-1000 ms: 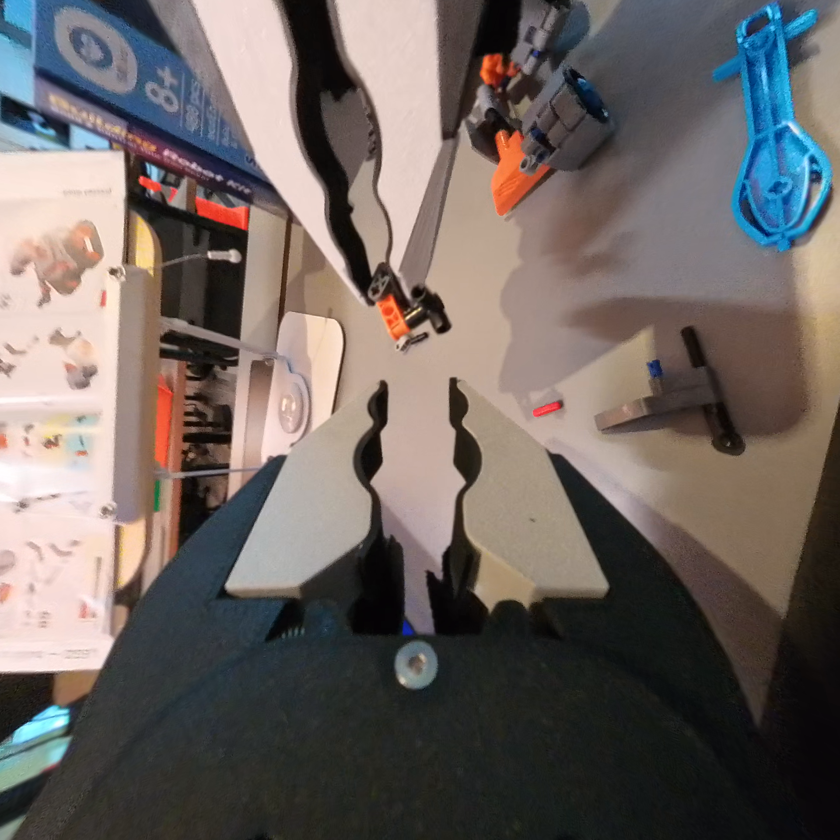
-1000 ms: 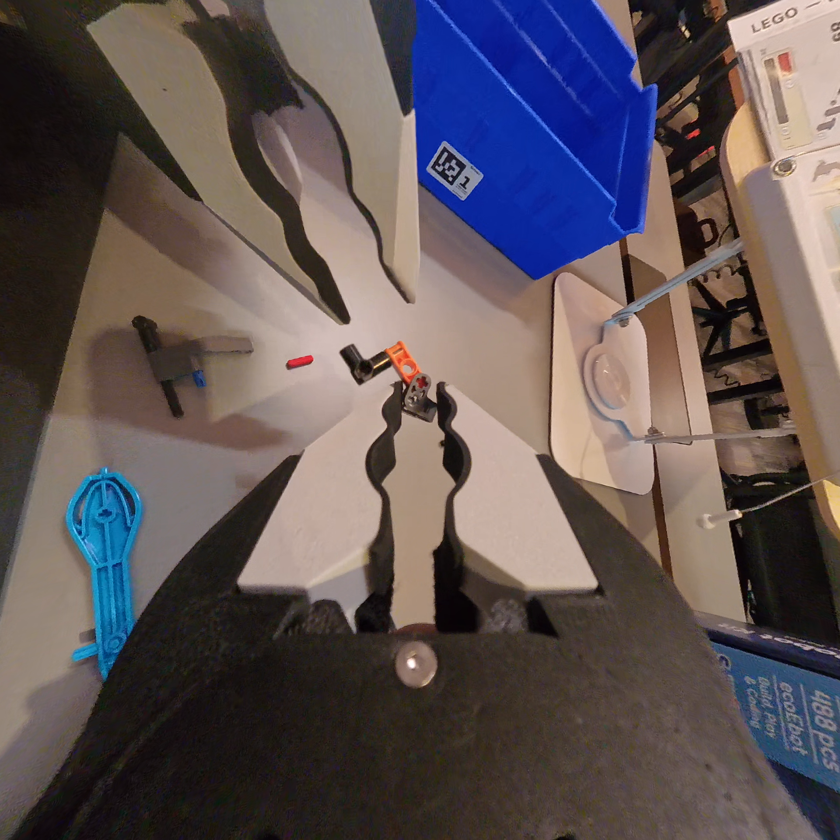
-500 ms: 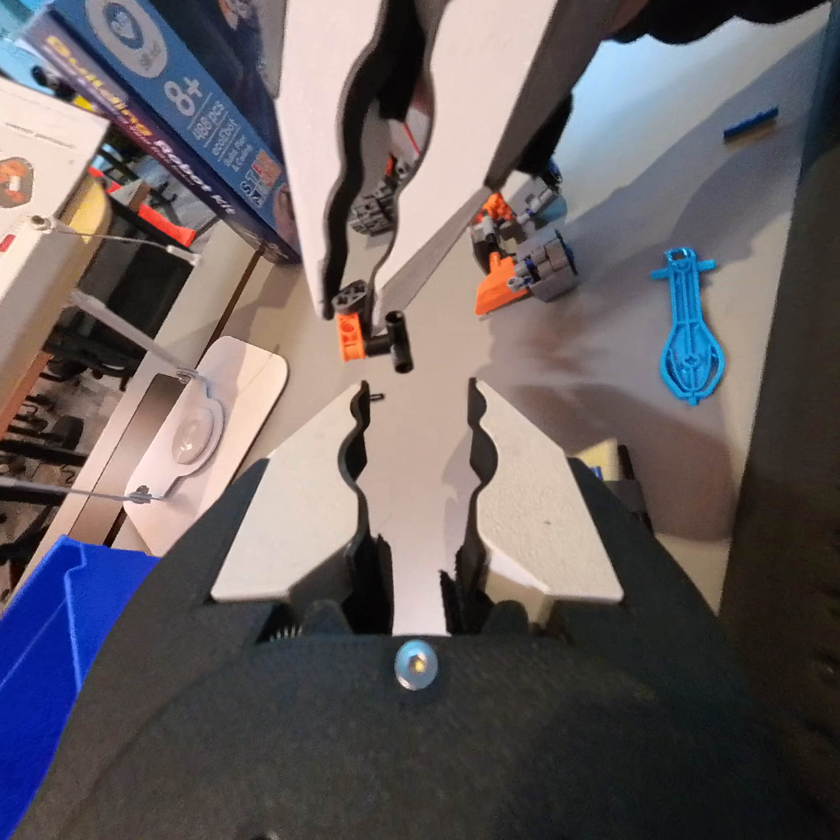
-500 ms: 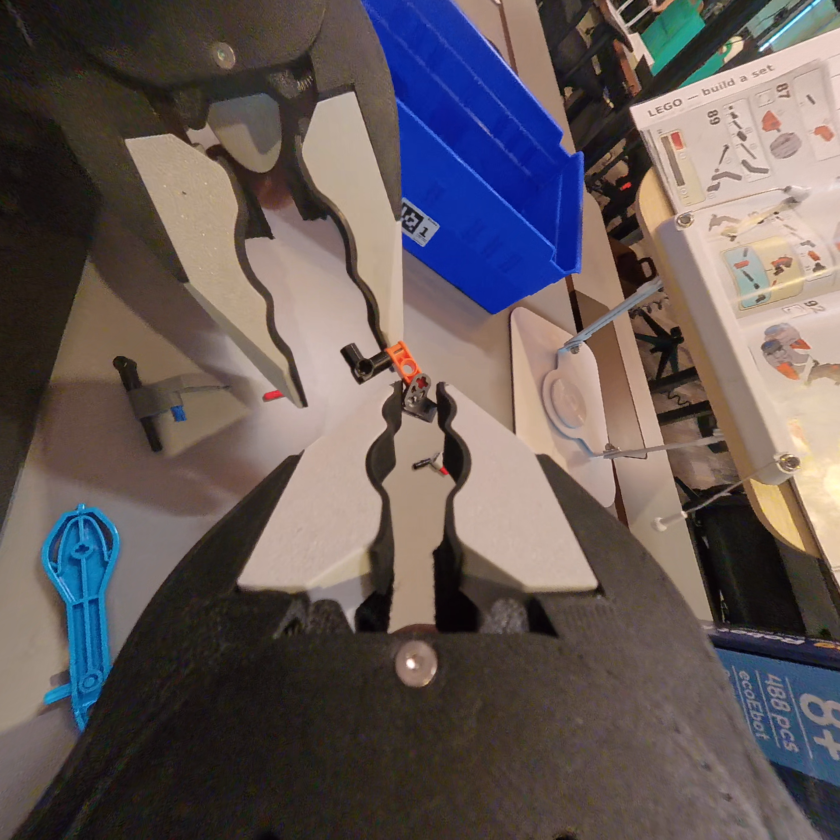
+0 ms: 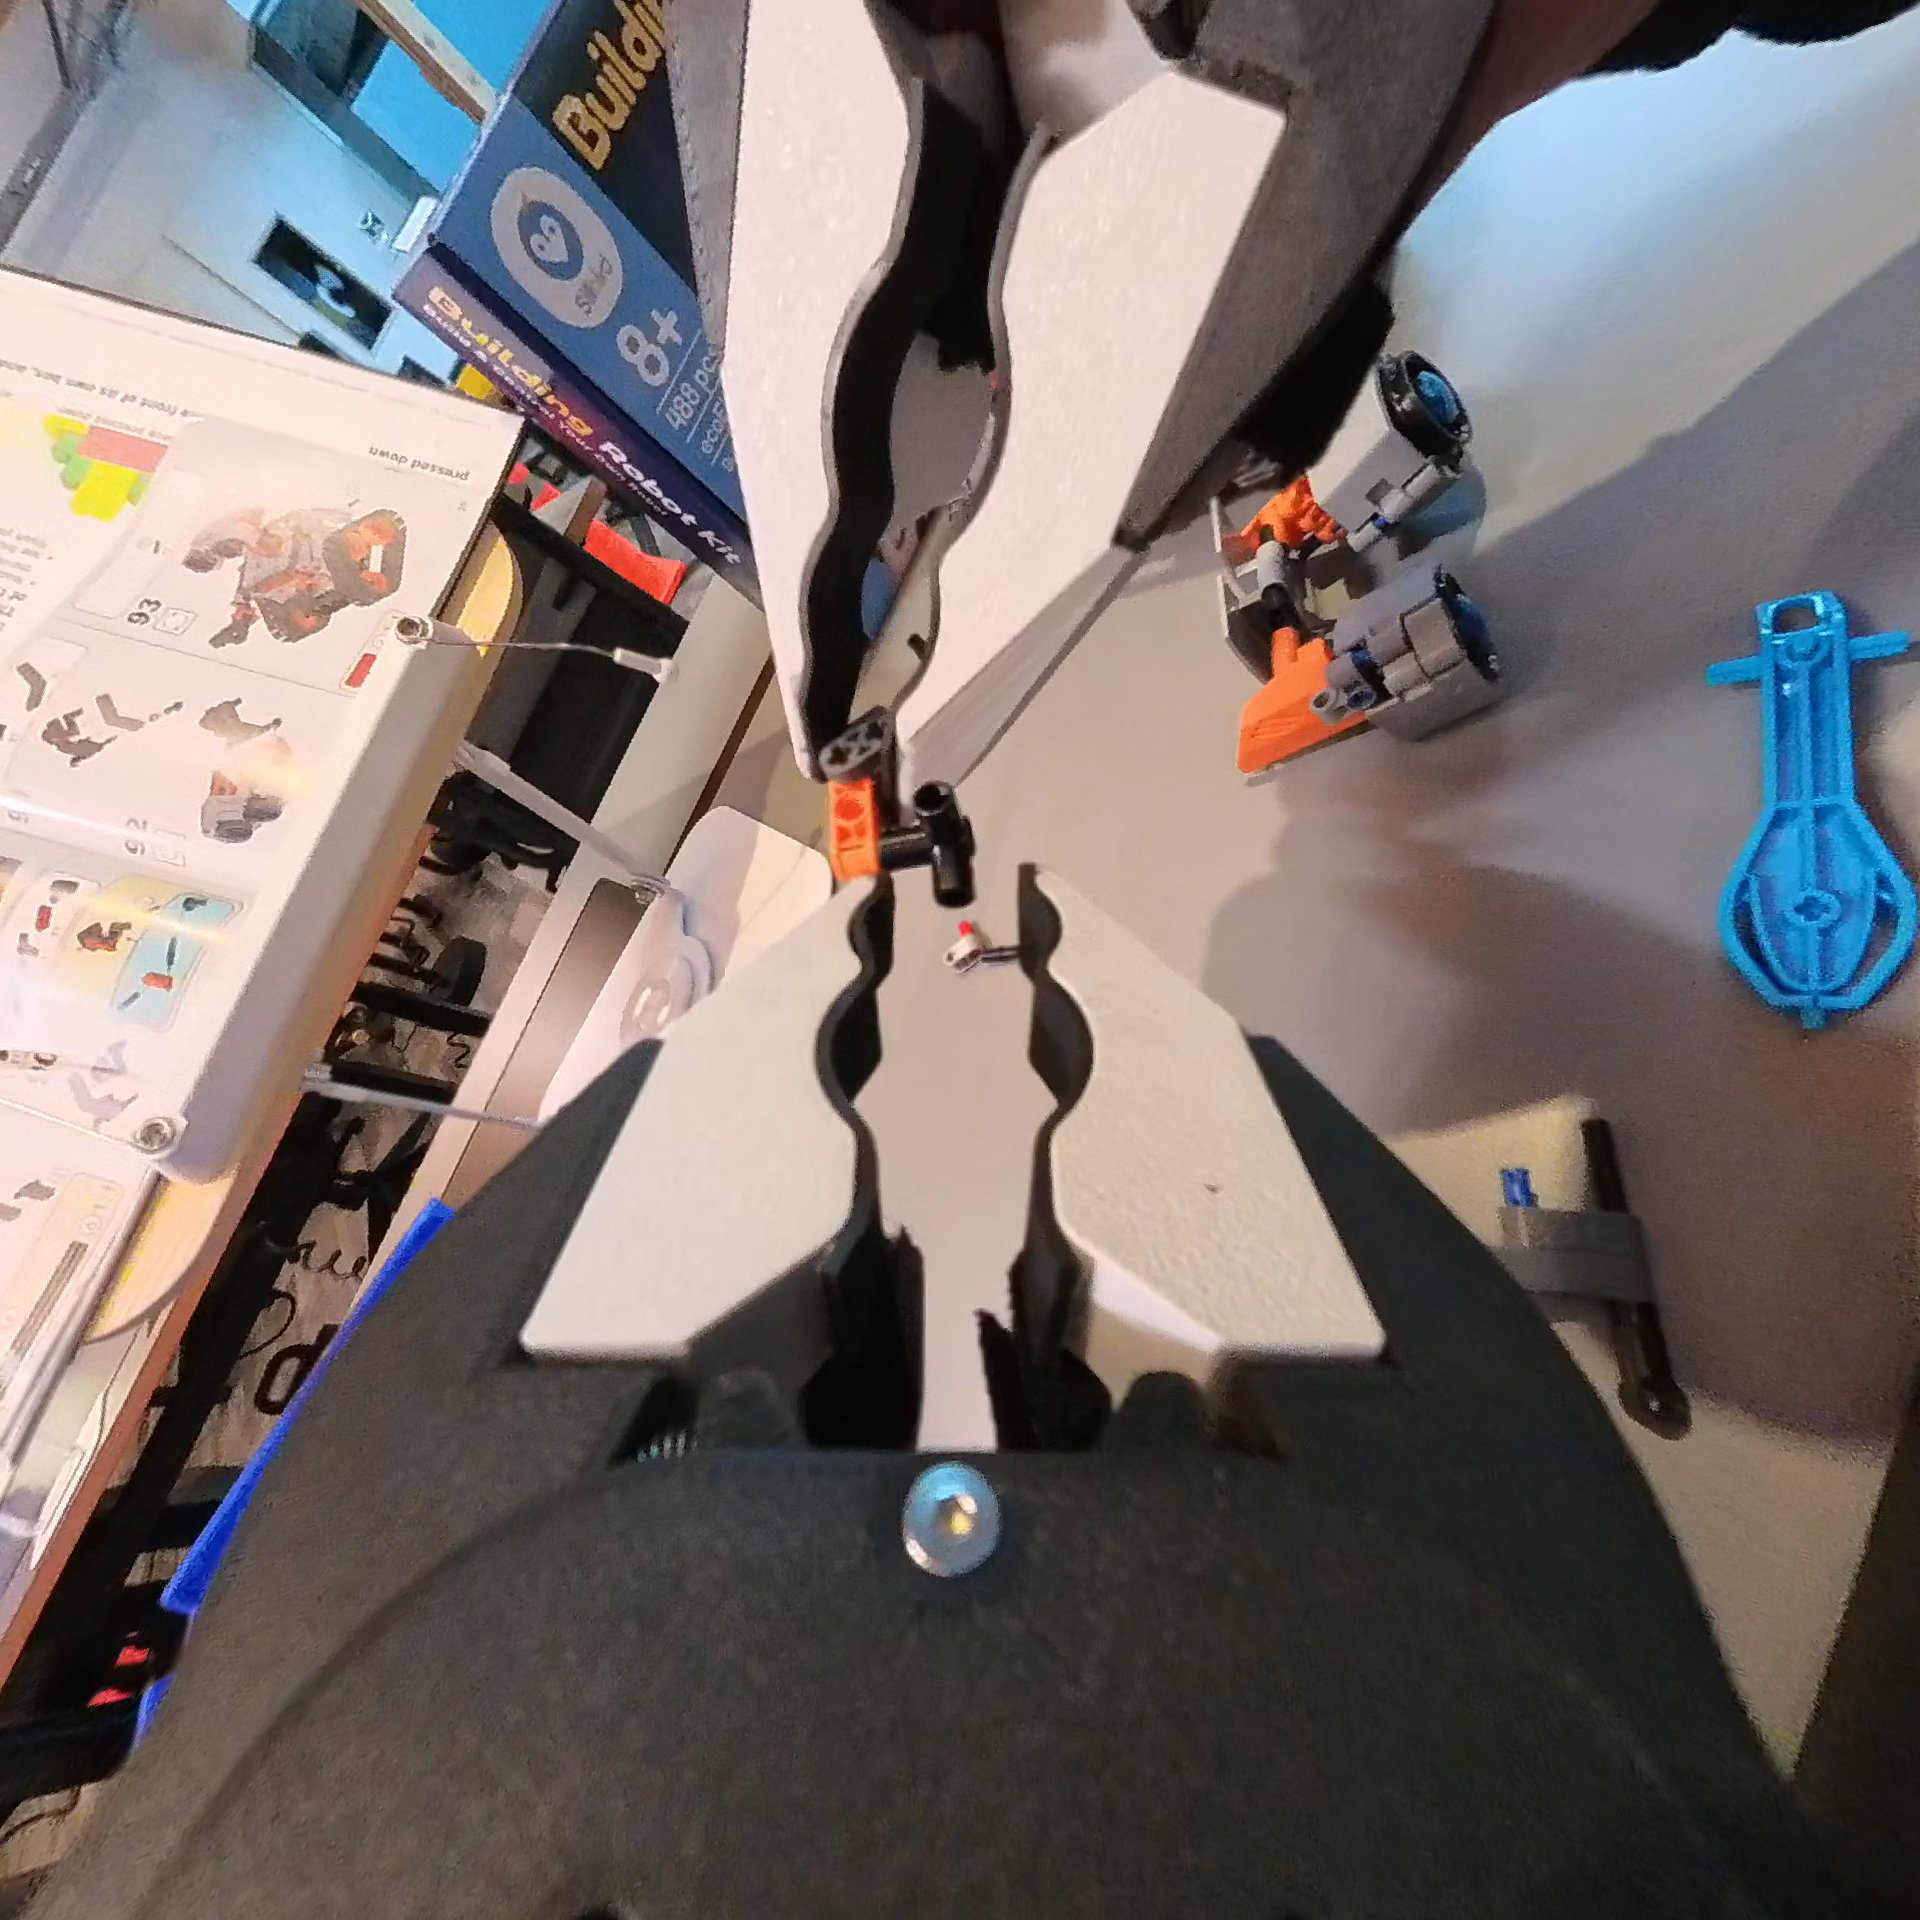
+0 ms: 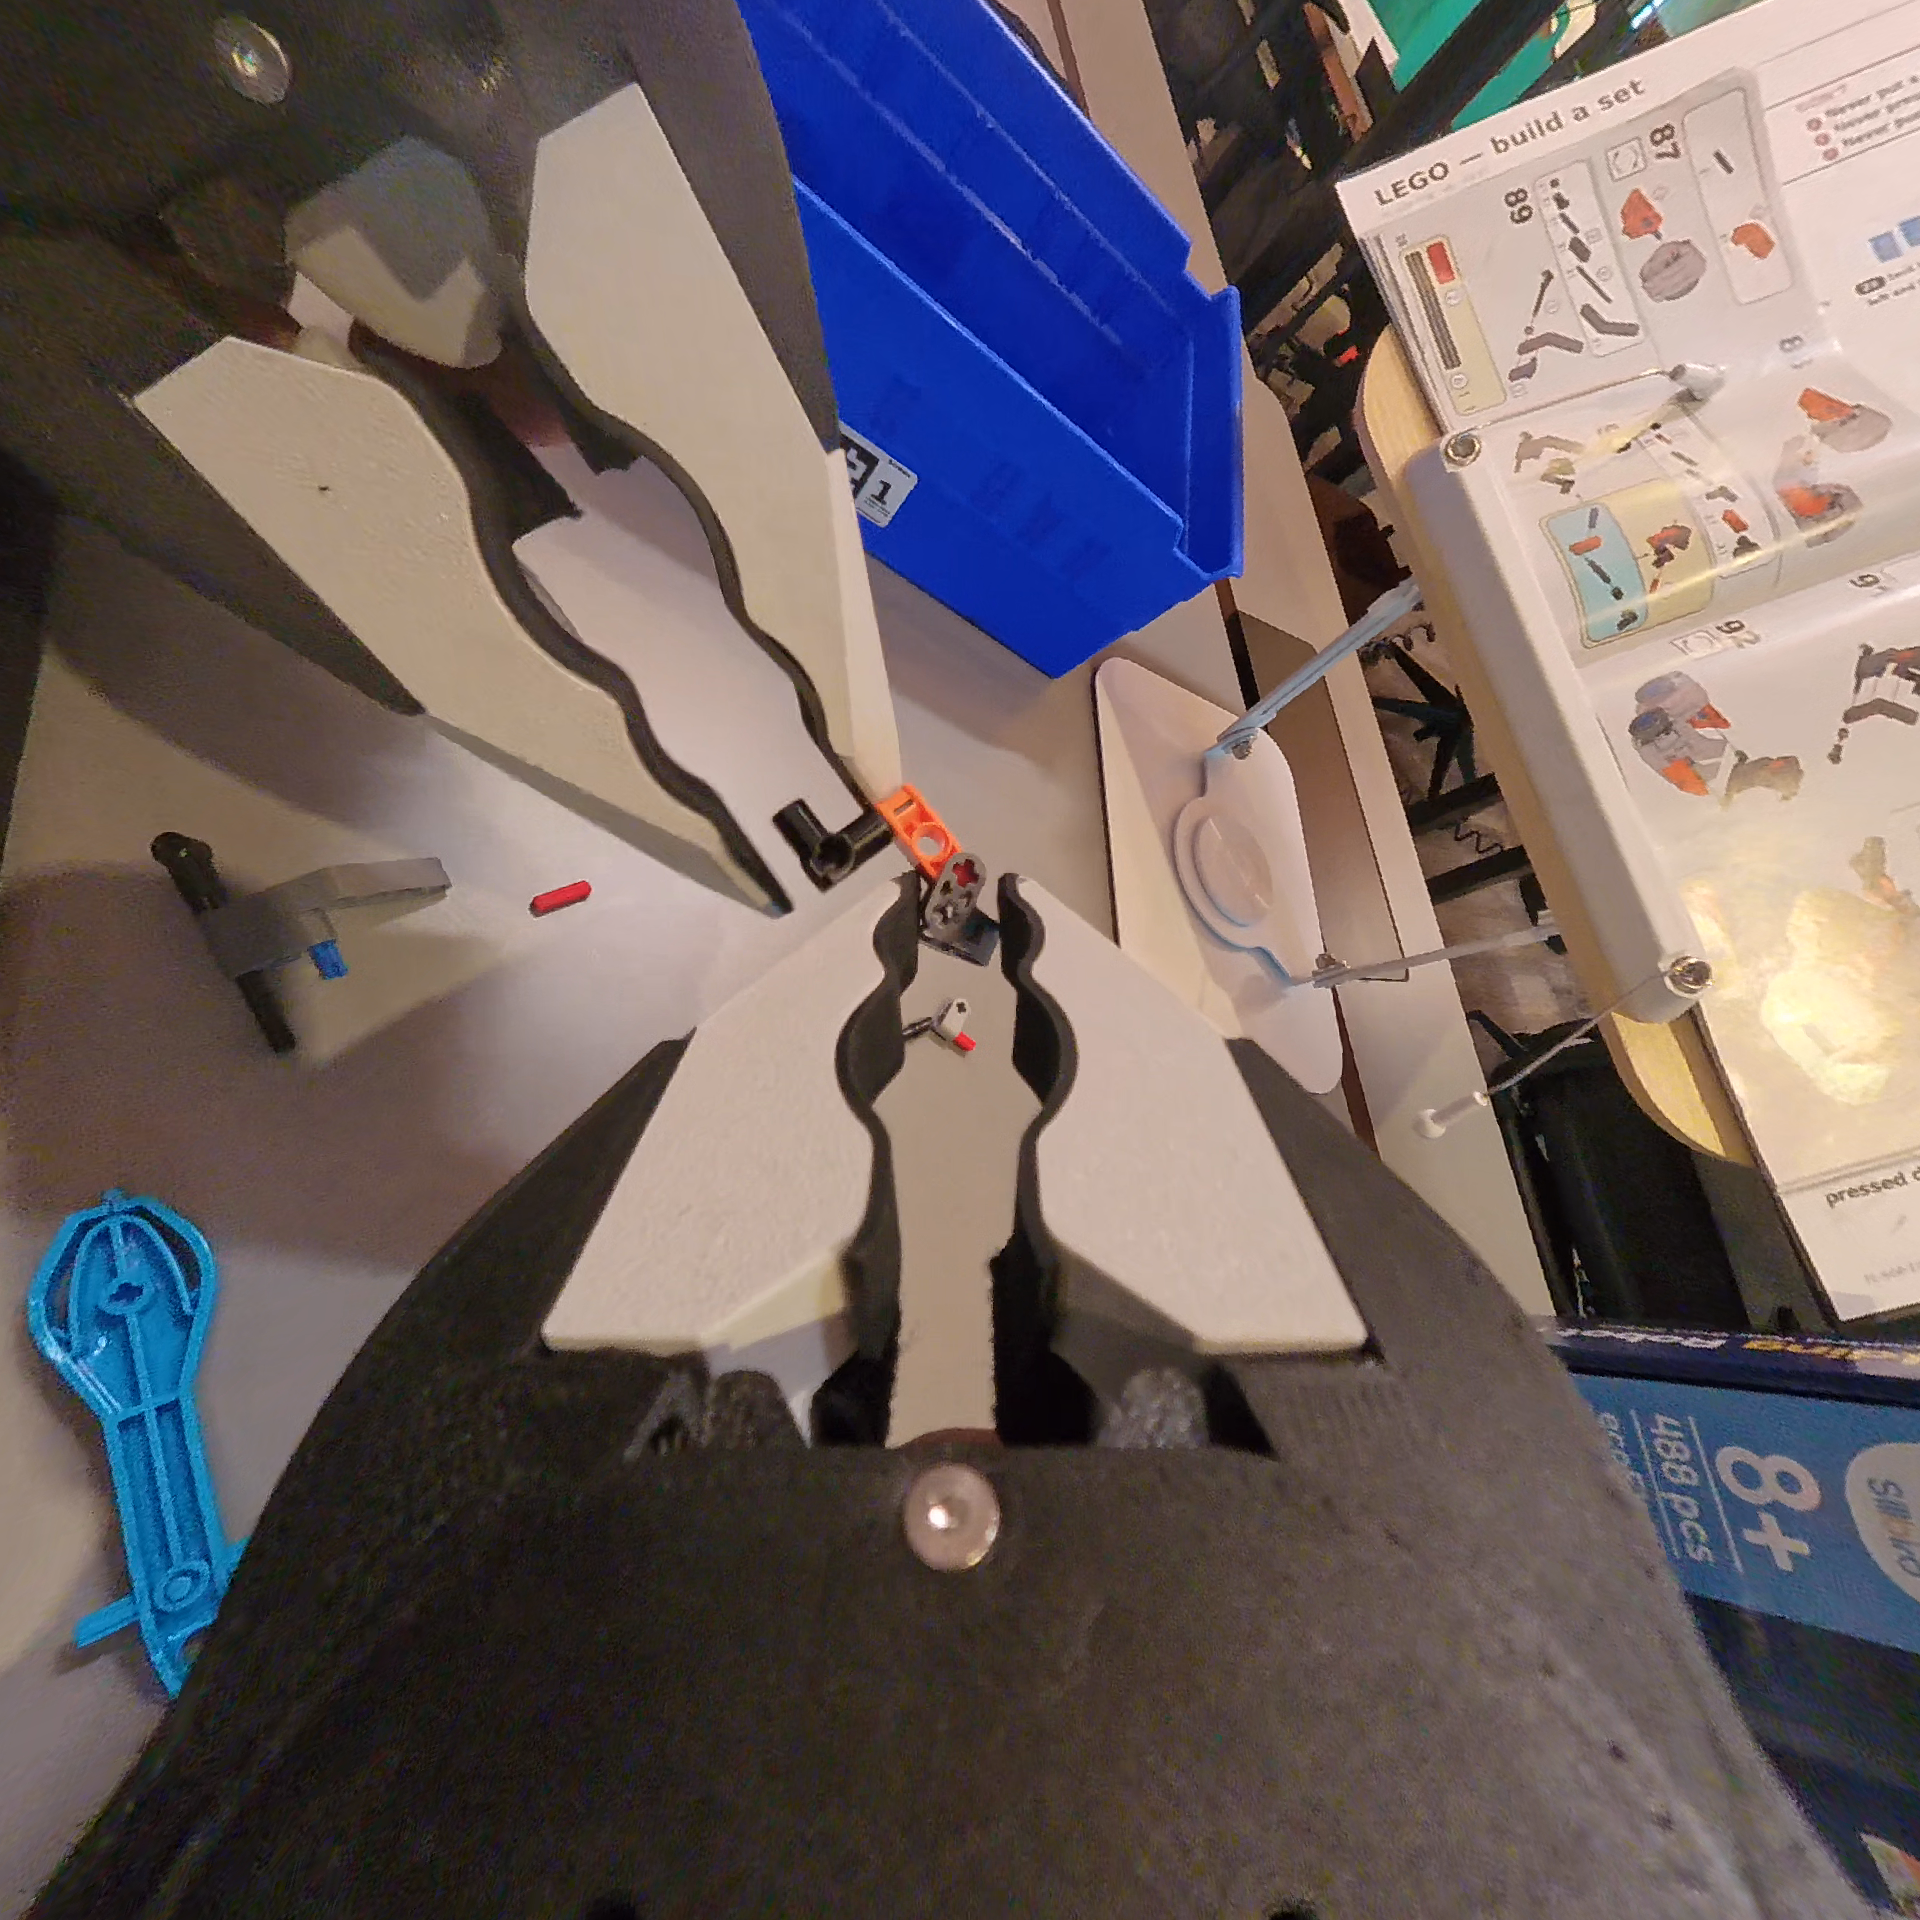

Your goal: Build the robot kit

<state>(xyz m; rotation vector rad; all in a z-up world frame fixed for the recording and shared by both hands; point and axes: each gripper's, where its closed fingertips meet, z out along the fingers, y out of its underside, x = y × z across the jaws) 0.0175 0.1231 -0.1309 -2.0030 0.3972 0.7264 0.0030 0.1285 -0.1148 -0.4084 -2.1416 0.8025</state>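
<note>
Your right gripper (image 6: 961,888) pinches the grey end of a small brick piece (image 6: 914,831), orange in the middle with a black connector. Your left gripper (image 5: 951,883) is spread apart, one fingertip (image 5: 868,891) touching the orange part. Below, a tiny pin (image 5: 971,951) lies on the worktop (image 5: 1558,935).

Grey table (image 6: 1039,748) with blue bin (image 6: 997,343), blue tool (image 5: 1813,831)

A pale grey table (image 5: 1621,312) under warm light, with dark shelving (image 6: 1455,790) beyond its edge.
</note>
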